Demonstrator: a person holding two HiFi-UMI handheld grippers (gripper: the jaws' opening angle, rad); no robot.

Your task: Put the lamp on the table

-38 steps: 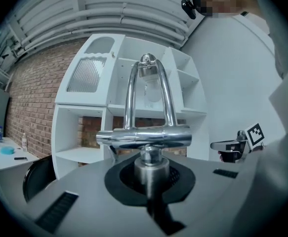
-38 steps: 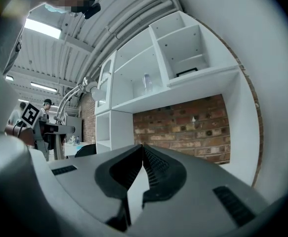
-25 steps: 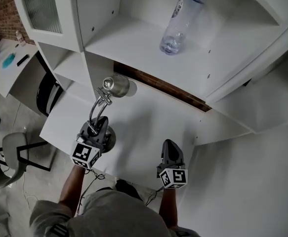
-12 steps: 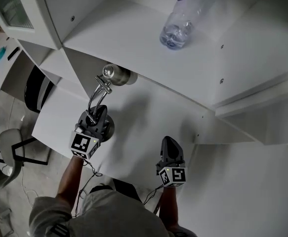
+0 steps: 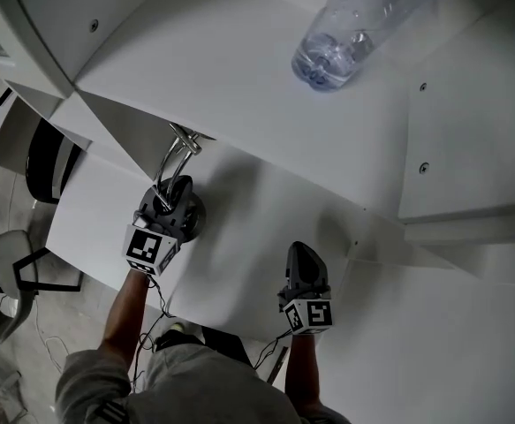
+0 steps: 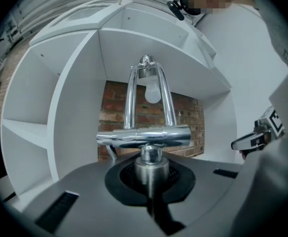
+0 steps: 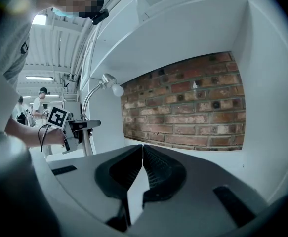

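A chrome desk lamp (image 5: 176,155) stands with its dark round base (image 5: 193,220) on the white table (image 5: 248,237), under the shelf. The shelf edge hides its head in the head view. My left gripper (image 5: 170,203) is shut on the lamp's short upright stem (image 6: 151,163), just below the chrome crossbar (image 6: 144,135). The twin arms rise to the white bulb (image 6: 152,94). My right gripper (image 5: 305,268) rests over the table to the right, shut with nothing in it. The right gripper view shows the lamp (image 7: 100,89) and the left gripper (image 7: 77,128) at left.
A clear plastic bottle (image 5: 350,34) lies on the white shelf (image 5: 222,87) above the table. A brick wall (image 7: 193,102) closes the back of the alcove. Chairs (image 5: 10,276) stand on the floor to the left. A person (image 7: 37,110) stands far off.
The head view has shifted forward, so the shelf edge now covers the lamp's head. The left gripper and lamp sit slightly further in under the shelf. The right gripper has not moved.
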